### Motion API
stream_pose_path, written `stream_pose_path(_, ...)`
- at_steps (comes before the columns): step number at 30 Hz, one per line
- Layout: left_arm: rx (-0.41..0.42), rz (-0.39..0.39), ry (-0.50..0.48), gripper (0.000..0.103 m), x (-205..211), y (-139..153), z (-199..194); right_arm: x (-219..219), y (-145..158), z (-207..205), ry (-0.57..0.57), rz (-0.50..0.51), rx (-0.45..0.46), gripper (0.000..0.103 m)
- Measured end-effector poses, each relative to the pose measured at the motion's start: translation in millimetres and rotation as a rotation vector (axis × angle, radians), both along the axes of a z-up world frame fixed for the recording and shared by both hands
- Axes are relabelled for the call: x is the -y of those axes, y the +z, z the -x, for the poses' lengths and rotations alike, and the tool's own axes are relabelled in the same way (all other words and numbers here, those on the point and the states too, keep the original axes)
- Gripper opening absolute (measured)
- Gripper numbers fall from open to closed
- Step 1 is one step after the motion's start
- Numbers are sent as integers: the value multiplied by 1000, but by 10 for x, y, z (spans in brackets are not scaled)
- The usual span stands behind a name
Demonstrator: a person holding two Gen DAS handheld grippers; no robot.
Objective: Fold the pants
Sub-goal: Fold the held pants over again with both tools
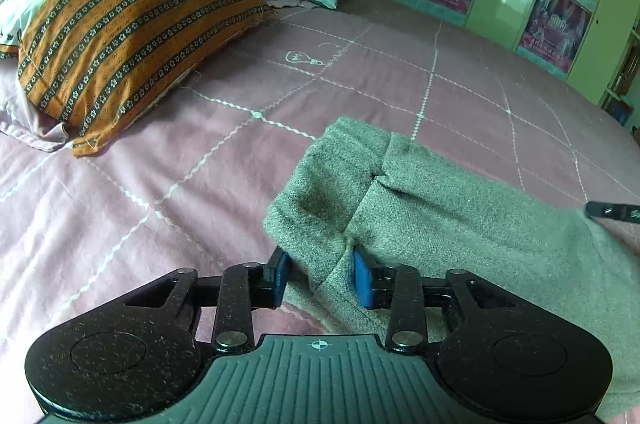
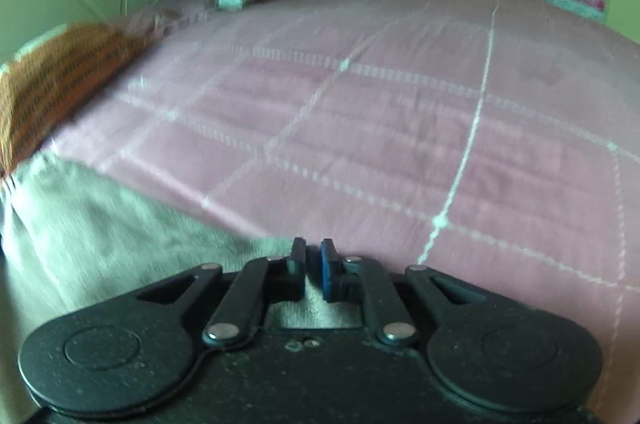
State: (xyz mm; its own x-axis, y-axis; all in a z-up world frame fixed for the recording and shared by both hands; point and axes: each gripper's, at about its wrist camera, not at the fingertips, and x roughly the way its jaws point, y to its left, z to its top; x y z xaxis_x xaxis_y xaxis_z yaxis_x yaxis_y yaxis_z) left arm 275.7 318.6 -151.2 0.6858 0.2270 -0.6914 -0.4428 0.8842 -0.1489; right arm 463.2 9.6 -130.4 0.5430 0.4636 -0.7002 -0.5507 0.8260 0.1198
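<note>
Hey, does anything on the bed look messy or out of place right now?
Mostly the pants: bunched, with a fold between the left gripper fingers. The orange striped pillow lies askew on the pink bedspread.

Left tongs [image 1: 322, 278]: jaws stand apart w/ a moderate gap, blue pads [image 1: 363, 278] facing inward. A fold of grey pants [image 1: 460, 224] sits between them, touching the right pad; whether the left pad presses the cloth I cannot tell. The tongs are low over the bed, pointing forward and a bit down.

Right tongs [image 2: 313, 266]: jaws nearly together, only a thin slit between, approx. level w/ the bed. Grey cloth shows in that slit and under the linkage, so they pinch the pants edge. The right-wrist view is blurred.

In the left-wrist view, one black tip of the right tongs shows at the far right edge, at the cloth's edge.
</note>
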Motion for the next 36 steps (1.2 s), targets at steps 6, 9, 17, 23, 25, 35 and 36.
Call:
stream_pose_path(6,-6,-26,16,47,75,110,90,327,296,306,-34,-75,36,5)
stream_pose_path(9,-1,-39,24,47,110,200,164,500,381,478,-39,-84,47,8)
stream_pose_path(17,42,-98,-77,47,487,478,85,1069,579,826,-108,-104,81,10)
stream_pose_path(23,39,-71,-229,47,1120,392,-431,1494,536,934,-211,-112,79,12)
stream_pose_path(25,27,-65,-309,47,1442,310,-634,1617,477,971,-249,-119,70,12)
stream_pose_path(35,-73,-144,-445,47,2095,-96,-1089,1275,25,941,-172,-3,20,11)
stream_pose_path(36,-73,-132,-423,47,1961,-100,-1051,1288,-33,903,-177,34,-2,11)
